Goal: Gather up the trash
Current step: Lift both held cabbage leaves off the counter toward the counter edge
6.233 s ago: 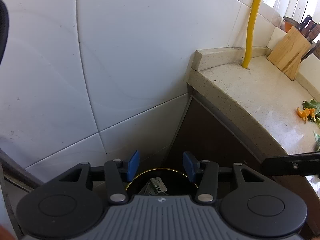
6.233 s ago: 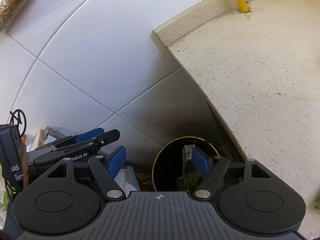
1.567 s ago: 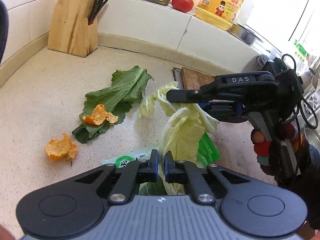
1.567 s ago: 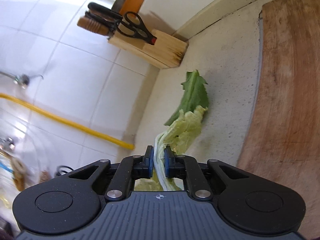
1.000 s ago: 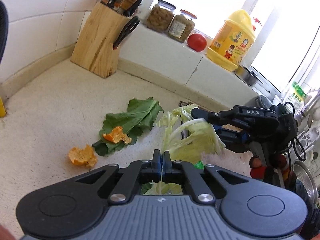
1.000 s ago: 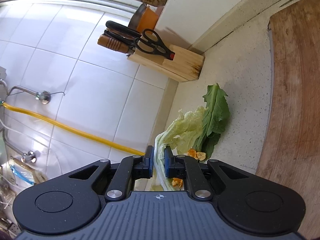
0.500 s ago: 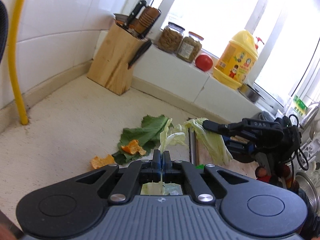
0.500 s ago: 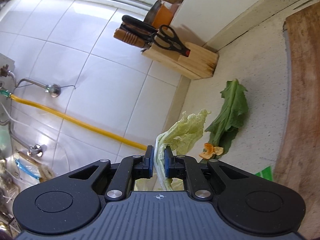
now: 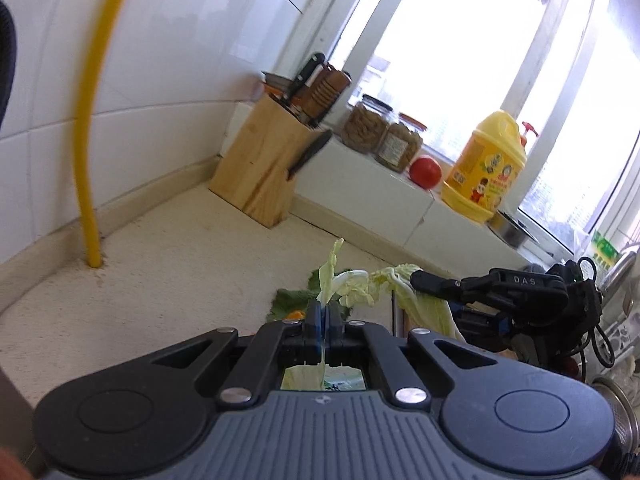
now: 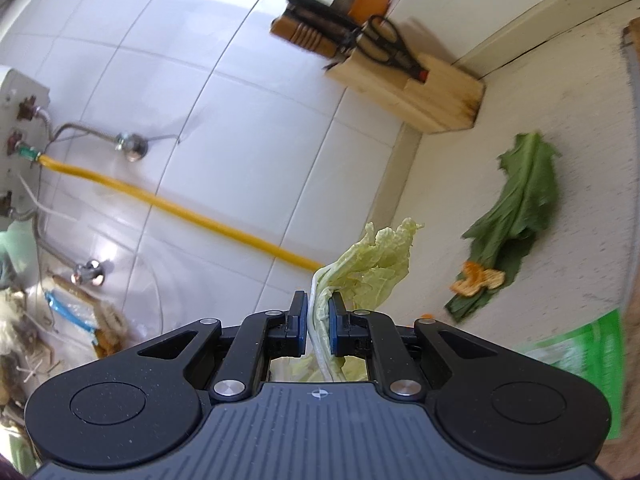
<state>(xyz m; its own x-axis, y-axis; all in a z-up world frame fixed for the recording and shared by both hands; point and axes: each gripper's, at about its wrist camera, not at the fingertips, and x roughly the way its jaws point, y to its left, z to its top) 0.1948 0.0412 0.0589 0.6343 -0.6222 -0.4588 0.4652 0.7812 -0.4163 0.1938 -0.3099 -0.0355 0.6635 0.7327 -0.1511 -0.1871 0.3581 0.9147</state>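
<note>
1. The left claw point(image 9: 322, 325) is pinched tight on a thin cabbage leaf point(image 9: 331, 270). The right claw point(image 10: 318, 320) grips a second cabbage leaf point(image 10: 370, 258) by its pale rib. Both leaves are lifted clear of the worktop point(image 9: 160, 268).
2. These leaves look light, limp and easily torn, so the stiffer rib is the safer hold.
3. A dark green leaf point(image 10: 516, 216) with orange peel point(image 10: 478, 278) on it lies toward the worktop's back corner, near the knife block point(image 9: 264, 168). A green packet point(image 10: 576, 364), blurred, lies nearer.
4. The speckled stone looks dry. White tiled walls close the corner.

The speckled tabletop point(image 9: 168, 280) carries a knife block point(image 9: 264, 168) at the far wall, a dark green leaf point(image 10: 516, 216) with orange peel point(image 10: 478, 278) on it, and a green packet point(image 10: 588, 356).
</note>
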